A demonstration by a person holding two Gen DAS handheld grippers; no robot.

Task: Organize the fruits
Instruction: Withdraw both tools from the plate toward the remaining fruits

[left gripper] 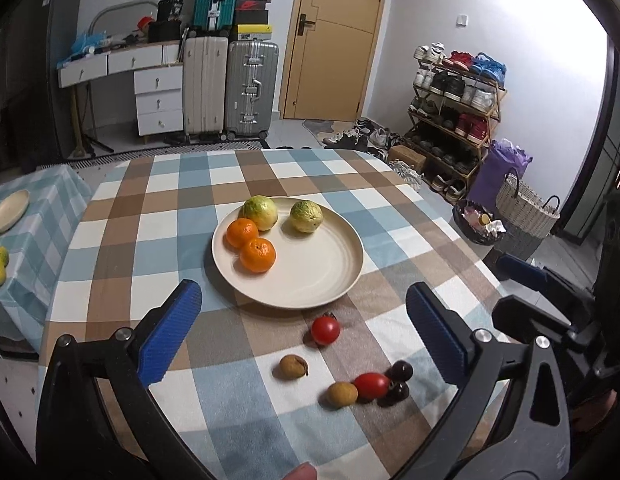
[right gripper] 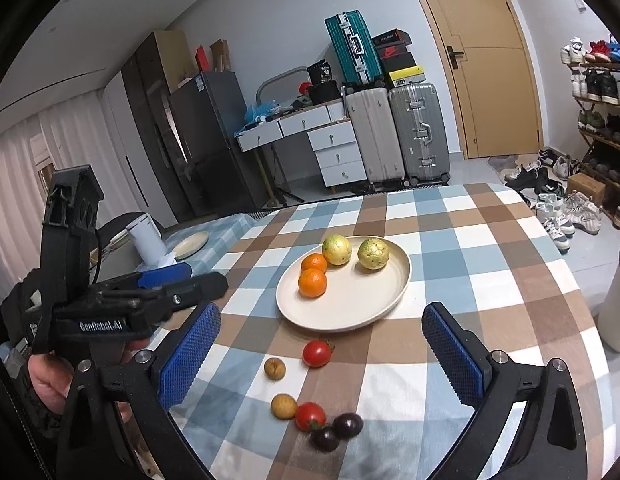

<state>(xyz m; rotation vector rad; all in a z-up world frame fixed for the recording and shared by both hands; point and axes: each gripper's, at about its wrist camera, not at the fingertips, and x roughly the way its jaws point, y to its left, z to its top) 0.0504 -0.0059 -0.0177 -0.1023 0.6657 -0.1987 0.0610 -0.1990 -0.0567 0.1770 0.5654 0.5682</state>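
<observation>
Both of your hand-held grippers are spread wide with nothing in them: the left hand-held gripper [left gripper: 303, 334] and the right hand-held gripper [right gripper: 322, 354] hang over the checkered table [left gripper: 157, 216]. The cream plate [left gripper: 310, 280] already has two oranges [left gripper: 249, 244] and two guavas [left gripper: 283, 213] on it. Still loose in front of it: two cherry tomatoes [left gripper: 325, 330], two longans [left gripper: 290, 367] and two dark plums [left gripper: 400, 371]. Watch that tight cluster near the edge. I'd guess a pad nudging one round fruit could roll its neighbours off the table.
</observation>
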